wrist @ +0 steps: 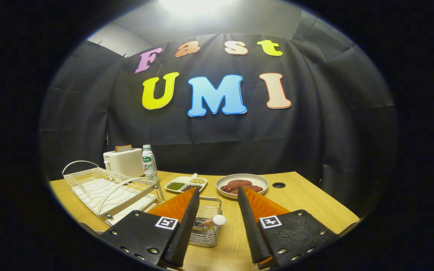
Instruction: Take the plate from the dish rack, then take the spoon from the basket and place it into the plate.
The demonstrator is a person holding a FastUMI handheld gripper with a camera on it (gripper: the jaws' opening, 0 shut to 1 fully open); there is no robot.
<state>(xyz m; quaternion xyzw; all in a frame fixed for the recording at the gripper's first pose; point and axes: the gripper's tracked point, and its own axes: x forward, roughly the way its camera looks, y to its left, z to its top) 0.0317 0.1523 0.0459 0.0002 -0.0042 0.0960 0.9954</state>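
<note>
Gripper (219, 222) hangs wide open and empty over the basket (206, 226), spoon (213, 221) handle poking up between the fingers, lined up for a grab I guess.

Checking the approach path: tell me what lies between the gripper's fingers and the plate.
In the gripper view, the open gripper has bare tabletop ahead up to the plate; the basket with the spoon sits beside the path.

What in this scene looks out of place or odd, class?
Mainly the plate: it sits on the table beyond the open gripper, holding reddish-brown food, while the dish rack holds no plate. The spoon lies tilted in the basket.
</note>
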